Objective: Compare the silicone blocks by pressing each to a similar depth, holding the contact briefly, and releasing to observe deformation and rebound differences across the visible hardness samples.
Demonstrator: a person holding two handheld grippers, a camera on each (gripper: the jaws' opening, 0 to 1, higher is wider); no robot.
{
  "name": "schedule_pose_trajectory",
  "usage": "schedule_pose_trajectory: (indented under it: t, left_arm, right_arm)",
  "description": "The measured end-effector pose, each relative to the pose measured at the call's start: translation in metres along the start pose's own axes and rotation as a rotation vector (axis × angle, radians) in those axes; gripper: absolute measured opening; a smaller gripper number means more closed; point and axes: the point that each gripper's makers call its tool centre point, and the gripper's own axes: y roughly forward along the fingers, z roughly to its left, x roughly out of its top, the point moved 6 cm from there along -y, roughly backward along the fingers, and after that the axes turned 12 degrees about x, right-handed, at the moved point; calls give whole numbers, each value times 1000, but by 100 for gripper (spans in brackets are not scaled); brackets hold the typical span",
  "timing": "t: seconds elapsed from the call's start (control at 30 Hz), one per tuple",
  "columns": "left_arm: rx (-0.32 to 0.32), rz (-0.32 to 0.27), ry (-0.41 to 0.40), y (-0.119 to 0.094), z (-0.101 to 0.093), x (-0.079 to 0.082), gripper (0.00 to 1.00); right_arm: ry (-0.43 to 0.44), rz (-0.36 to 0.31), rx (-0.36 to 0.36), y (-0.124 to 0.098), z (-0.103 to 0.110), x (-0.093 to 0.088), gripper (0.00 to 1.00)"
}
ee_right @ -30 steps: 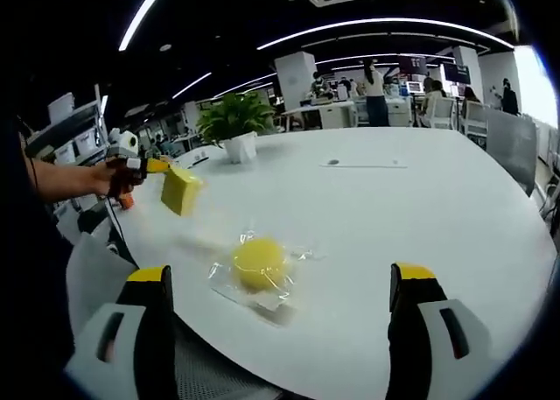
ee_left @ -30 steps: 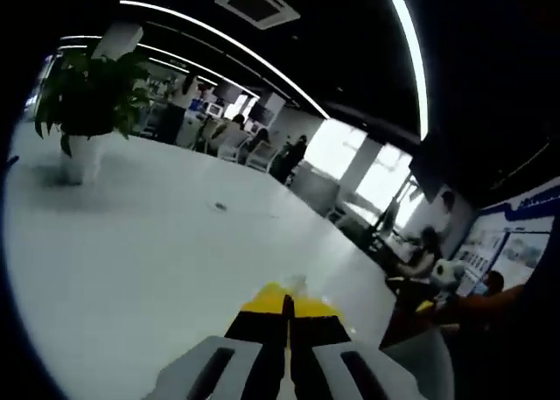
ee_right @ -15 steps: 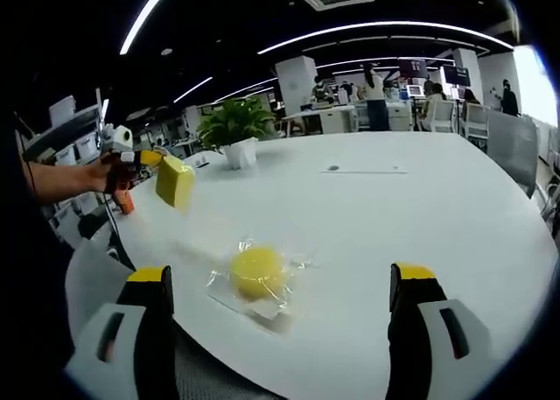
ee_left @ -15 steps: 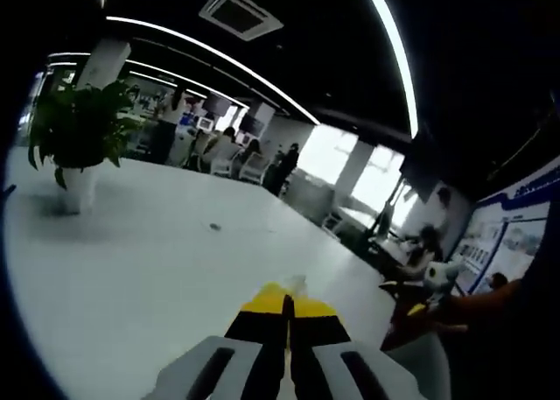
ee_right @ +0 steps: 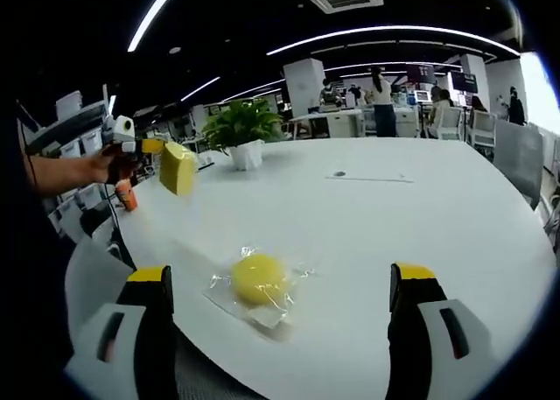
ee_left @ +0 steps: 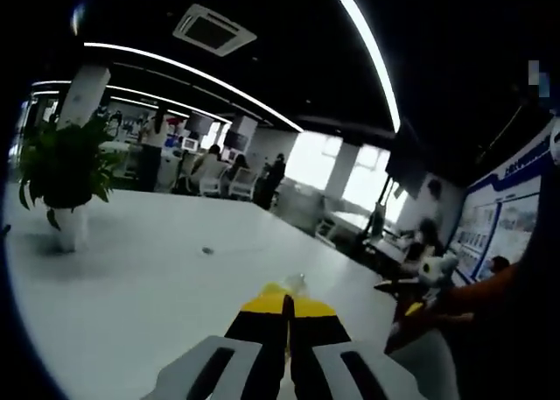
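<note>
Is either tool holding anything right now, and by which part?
The left tool is shut on a yellow block, gripping it at one edge and holding it up above the table. The right tool is open and holds nothing.

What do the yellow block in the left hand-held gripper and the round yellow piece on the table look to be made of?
The yellow block, clamped in the left hand-held gripper and held above the table, looks like matte foam or soft silicone: flat faces, no shine. The round yellow piece looks similar, dull and smooth, but sits in a clear glossy plastic wrapper with crinkled, glinting edges. Softness cannot be judged from here.
</note>
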Motion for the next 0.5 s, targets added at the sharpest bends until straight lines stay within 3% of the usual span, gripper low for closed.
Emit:
schedule_pose_trajectory:
  t: [0.1,0.2,0.27,0.5]
  left_arm:
    - [1,-2,-15,-1,-1,1,0]
    - [-4,2,-14,-2,-3,1,0]
    - [-10,4,-20,-3,-5,1,0]
    - [-33,-3,-20,-1,-15,0,0]
  right_arm:
    - [1,26,-7,2,-1,1,96]
    - [10,-5,6,3,2,7,96]
    - [-33,-36,32,5,6,15,96]
    - [-37,-25,52,9,7,21,96]
